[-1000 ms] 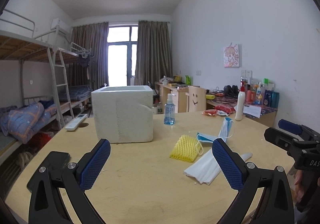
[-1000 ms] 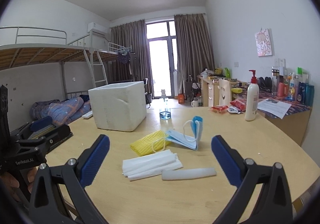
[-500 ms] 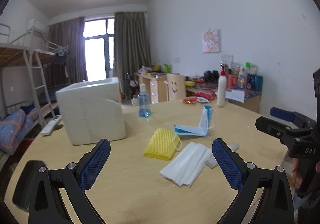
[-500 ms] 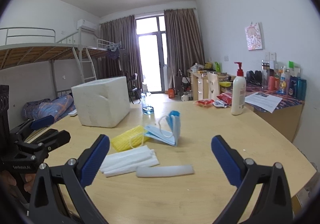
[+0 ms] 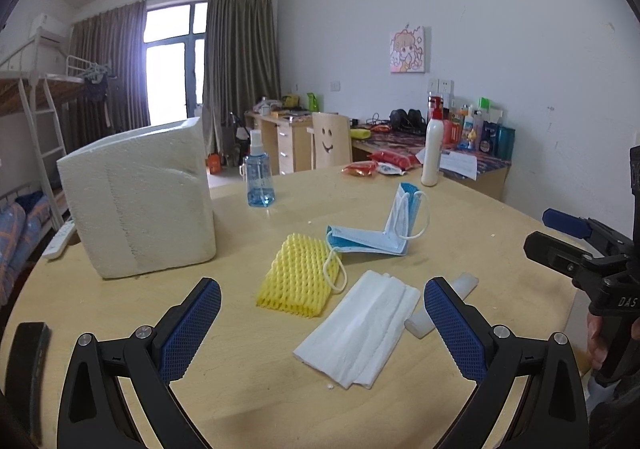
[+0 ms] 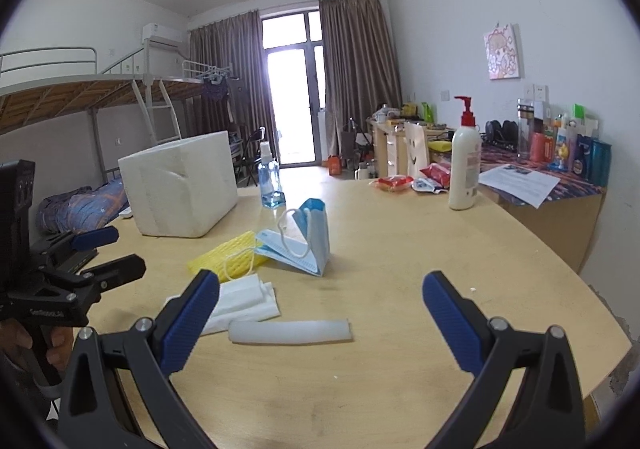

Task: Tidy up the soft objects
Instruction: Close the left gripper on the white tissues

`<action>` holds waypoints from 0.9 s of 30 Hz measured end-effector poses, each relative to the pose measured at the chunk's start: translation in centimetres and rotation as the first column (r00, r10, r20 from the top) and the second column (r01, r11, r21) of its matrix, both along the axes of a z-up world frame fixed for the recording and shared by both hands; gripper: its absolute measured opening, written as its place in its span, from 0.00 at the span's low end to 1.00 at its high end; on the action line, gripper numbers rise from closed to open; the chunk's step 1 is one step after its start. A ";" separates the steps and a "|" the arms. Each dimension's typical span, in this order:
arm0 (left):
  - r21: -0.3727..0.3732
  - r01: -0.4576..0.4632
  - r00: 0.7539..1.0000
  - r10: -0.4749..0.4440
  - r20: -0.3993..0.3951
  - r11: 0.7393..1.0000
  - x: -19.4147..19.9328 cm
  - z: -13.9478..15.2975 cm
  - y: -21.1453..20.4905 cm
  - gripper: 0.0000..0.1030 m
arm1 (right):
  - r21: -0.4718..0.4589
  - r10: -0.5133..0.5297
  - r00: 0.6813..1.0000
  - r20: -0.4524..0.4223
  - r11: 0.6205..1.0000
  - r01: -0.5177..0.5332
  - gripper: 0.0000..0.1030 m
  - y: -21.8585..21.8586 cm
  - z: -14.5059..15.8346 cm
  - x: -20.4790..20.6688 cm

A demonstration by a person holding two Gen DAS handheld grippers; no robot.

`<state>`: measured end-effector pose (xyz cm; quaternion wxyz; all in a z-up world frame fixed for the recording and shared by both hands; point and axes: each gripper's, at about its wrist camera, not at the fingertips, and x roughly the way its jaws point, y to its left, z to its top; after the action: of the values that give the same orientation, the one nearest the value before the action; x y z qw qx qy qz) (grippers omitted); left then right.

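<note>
On the round wooden table [image 5: 240, 401] lie a yellow foam net [image 5: 298, 276] [image 6: 230, 257], a folded blue face mask [image 5: 384, 225] [image 6: 304, 241], a folded white foam sheet [image 5: 360, 333] [image 6: 244, 301] and a white foam strip [image 6: 290, 331] [image 5: 464, 285]. A white foam box [image 5: 140, 197] [image 6: 180, 185] stands at the back left. My left gripper [image 5: 320, 317] is open, just short of the net and the sheet. My right gripper [image 6: 320, 313] is open above the strip. Neither one holds anything.
A blue spray bottle [image 5: 259, 179] [image 6: 270, 185] stands behind the soft things. A white pump bottle [image 6: 464, 165] [image 5: 432, 153] and red packets [image 6: 396, 181] sit near the far edge. A remote [image 5: 60, 239] lies left of the box, a dark object [image 5: 28, 365] at the near left.
The left gripper has swung right and come closer to the net and sheet. The right gripper has swung right and edged forward over the strip. Both stay open.
</note>
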<state>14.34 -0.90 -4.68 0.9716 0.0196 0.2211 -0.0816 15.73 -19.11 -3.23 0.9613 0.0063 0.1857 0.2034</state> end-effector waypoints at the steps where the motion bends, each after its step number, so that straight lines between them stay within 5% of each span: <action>1: 0.002 0.005 1.000 -0.005 -0.009 1.000 0.2 -0.1 0.0 0.99 | -0.005 -0.003 1.000 -0.007 1.000 0.003 1.00 -0.1 -0.1 0.2; 10: 0.007 0.087 0.986 -0.086 -0.143 0.996 2.5 -1.9 -1.1 0.97 | -0.021 0.040 0.995 -0.088 0.999 -0.042 1.00 0.1 -1.3 1.8; 21: -0.016 0.149 0.924 -0.145 -0.355 0.989 5.5 -4.2 -2.1 0.72 | -0.024 0.155 0.964 -0.215 0.986 -0.164 0.99 -0.2 -1.8 4.0; 27: 0.009 0.119 0.909 -0.106 -0.404 0.993 5.9 -4.9 -2.1 0.62 | -0.082 0.231 0.934 -0.272 0.962 -0.261 0.88 0.6 -2.4 5.2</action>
<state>20.26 -3.01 -9.60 0.8986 0.0311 0.4161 -0.1360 20.92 -18.50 -5.60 0.8943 -0.0469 0.3209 0.3084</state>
